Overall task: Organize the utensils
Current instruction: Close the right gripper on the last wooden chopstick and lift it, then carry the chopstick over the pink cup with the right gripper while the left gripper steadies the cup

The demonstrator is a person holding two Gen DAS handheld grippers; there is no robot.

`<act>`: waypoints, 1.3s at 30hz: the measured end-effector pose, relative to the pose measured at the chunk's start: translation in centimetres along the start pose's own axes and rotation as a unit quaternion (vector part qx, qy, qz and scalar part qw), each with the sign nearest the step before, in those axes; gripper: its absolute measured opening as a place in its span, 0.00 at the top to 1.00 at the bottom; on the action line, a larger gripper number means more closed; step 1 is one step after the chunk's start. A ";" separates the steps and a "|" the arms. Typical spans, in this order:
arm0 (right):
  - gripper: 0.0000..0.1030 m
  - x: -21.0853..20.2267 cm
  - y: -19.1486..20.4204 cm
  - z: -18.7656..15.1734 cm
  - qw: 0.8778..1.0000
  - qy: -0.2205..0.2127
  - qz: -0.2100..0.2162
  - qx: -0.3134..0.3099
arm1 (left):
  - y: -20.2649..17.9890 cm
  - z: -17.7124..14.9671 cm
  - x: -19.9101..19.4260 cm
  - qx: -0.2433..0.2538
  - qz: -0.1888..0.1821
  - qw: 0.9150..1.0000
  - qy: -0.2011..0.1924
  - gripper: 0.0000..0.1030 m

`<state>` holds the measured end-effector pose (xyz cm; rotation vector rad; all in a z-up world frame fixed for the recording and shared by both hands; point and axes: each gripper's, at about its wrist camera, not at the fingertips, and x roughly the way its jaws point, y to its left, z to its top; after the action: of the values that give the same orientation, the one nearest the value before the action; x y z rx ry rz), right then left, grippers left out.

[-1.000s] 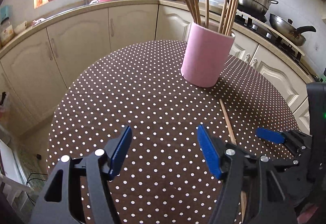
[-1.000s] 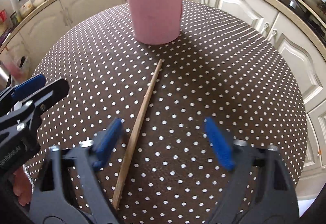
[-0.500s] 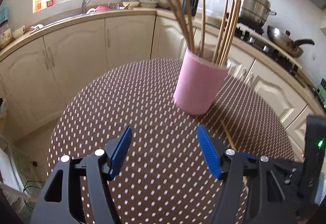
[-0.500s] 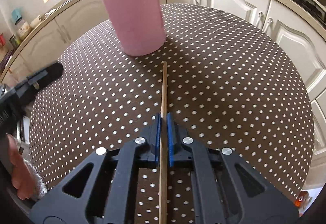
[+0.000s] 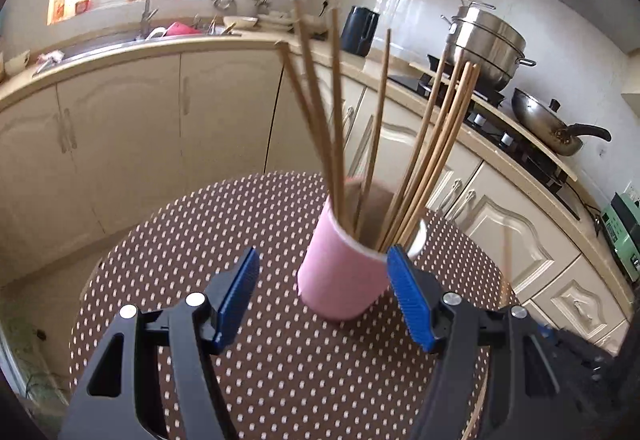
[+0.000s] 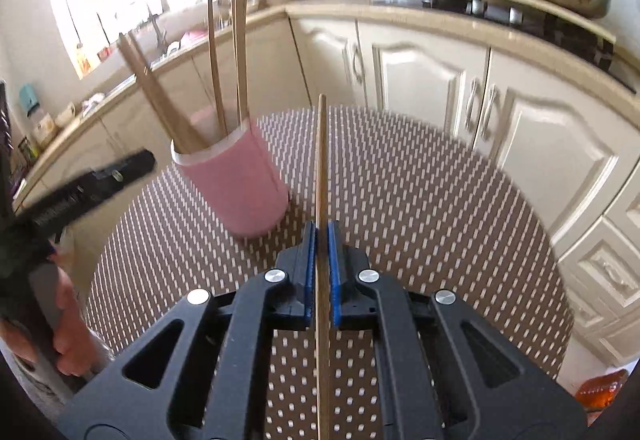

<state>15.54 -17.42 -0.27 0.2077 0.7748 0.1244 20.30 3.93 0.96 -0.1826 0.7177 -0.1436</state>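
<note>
A: While the right claw (image 6: pixel 320 236) pinches one chopstick (image 6: pixel 321 163) near its middle, off the dotted surface (image 6: pixel 420 199) and right of the pink holder (image 6: pixel 240 183), it could pivot.

B: Yes, and snag the chopsticks (image 5: pixel 336 111) crowding that holder. The left claw (image 5: pixel 320 300) gapes empty before it.

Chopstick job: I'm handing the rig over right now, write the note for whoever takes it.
Right gripper: shut on a single chopstick, held off the dotted table, tip pointing forward.
Left gripper: open, empty, facing the pink holder.
Pink holder: upright on the table, several chopsticks already in it.
Done: the loose chopstick is picked up.
Left: drop it into the holder. No other loose chopstick shows on the table.
</note>
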 end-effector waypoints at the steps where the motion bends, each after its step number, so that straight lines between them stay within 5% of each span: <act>1: 0.93 -0.1 0.1 0.6 1.000 -0.009 -0.001 -0.002 | -0.2 0.3 0.3 0.002 0.005 1.000 0.000 0.36; 5: 0.94 -1.2 0.7 3.0 0.999 -0.041 0.007 -0.004 | -0.6 1.2 1.8 0.003 0.004 1.000 -0.004 0.37; 9: 0.94 -2.5 1.6 4.7 0.997 -0.077 0.007 -0.007 | -0.3 1.5 3.8 -0.005 0.008 1.000 0.016 0.61; 16: 0.94 -4.3 2.3 7.6 0.993 -0.115 0.015 0.003 | -0.5 1.3 4.5 -0.001 -0.018 1.000 0.004 0.77; 29: 0.94 -8.6 5.9 13.7 0.977 -0.208 0.043 -0.012 | -1.3 0.7 4.2 0.013 -0.007 1.000 -0.009 0.80; 35: 0.94 -5.2 7.3 13.1 0.984 -0.172 0.047 -0.026 | -1.2 0.7 4.3 0.012 -0.007 1.000 -0.009 0.80; 39: 0.94 -0.9 7.7 11.4 0.992 -0.112 0.042 -0.032 | -1.1 0.7 4.3 0.010 -0.009 1.000 -0.008 0.80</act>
<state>22.67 -11.72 10.02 0.1889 0.5384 0.2022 23.88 2.16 -1.00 -0.1716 0.6995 -0.1668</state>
